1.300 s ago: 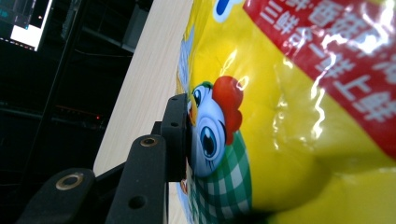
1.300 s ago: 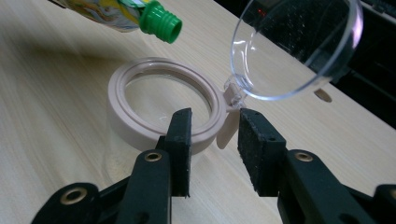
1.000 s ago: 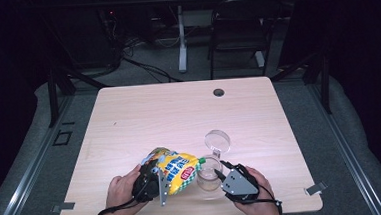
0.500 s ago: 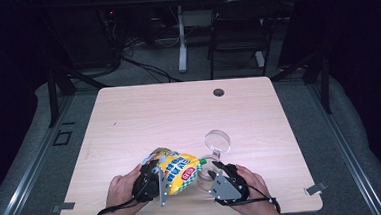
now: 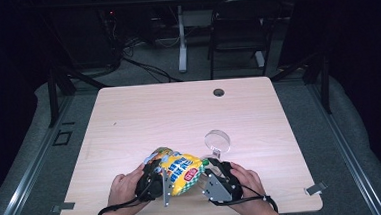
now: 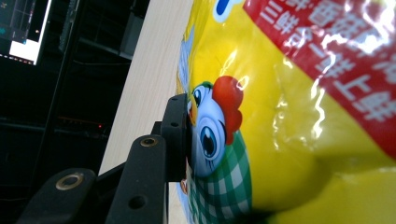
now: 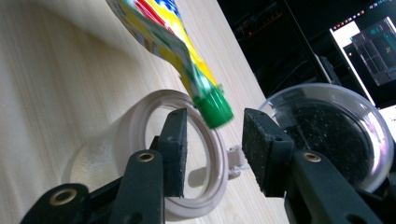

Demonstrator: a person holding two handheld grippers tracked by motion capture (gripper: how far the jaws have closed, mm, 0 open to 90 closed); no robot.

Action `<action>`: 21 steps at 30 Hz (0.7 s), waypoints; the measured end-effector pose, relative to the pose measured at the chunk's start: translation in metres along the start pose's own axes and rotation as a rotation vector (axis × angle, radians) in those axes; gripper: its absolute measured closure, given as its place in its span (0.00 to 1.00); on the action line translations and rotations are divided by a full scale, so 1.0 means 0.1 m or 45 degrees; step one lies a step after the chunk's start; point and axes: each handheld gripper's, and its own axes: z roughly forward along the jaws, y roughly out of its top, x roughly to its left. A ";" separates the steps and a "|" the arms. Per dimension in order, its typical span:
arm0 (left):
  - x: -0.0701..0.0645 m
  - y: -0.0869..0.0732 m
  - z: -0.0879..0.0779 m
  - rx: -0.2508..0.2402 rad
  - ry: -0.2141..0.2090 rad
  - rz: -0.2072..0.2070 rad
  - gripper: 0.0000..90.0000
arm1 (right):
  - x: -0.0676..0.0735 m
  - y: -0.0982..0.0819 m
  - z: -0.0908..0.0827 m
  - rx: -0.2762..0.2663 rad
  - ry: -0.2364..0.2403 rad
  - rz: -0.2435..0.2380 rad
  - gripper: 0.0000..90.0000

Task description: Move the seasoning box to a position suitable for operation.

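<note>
Pouch (image 5: 178,172), yellow with a green cap (image 7: 214,111), lies near the front edge of the table (image 5: 144,115), between the person's two hands. Its printed body is clamped in the left gripper (image 5: 150,182); in the left gripper view one black jaw presses flat against the foil (image 6: 261,116), and the gripper sits where it did a second ago. The cap points toward the right gripper (image 5: 214,178), whose jaws stand apart on either side of the cap without pressing on it. These jaws have just been opening, and compared with a second ago the right gripper has shifted sideways, closer to the pouch's capped end. Beneath the cap sits a clear round container (image 7: 154,158) with its hinged lid (image 7: 336,135) folded open beside it; from the high view the lid (image 5: 217,140) lies just beyond the right hand. The wider jaws suggest the cap has either been let go or is being lined up for a fresh hold, so unscrewing appears unfinished and pouring into the container has not yet begun.
</note>
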 end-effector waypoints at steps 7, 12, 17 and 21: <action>-0.04 0.05 0.02 0.007 -0.004 0.033 0.74 | 0.06 0.01 0.03 0.000 -0.006 -0.041 0.69; -0.04 0.05 0.02 0.015 0.008 0.044 0.74 | 0.07 0.01 0.06 -0.015 0.003 -0.031 0.71; -0.05 0.04 0.03 0.018 0.005 0.053 0.74 | 0.09 0.01 0.07 -0.001 0.005 -0.052 0.72; -0.04 0.05 0.02 0.019 0.023 0.068 0.74 | 0.09 0.02 0.08 0.010 0.006 -0.053 0.73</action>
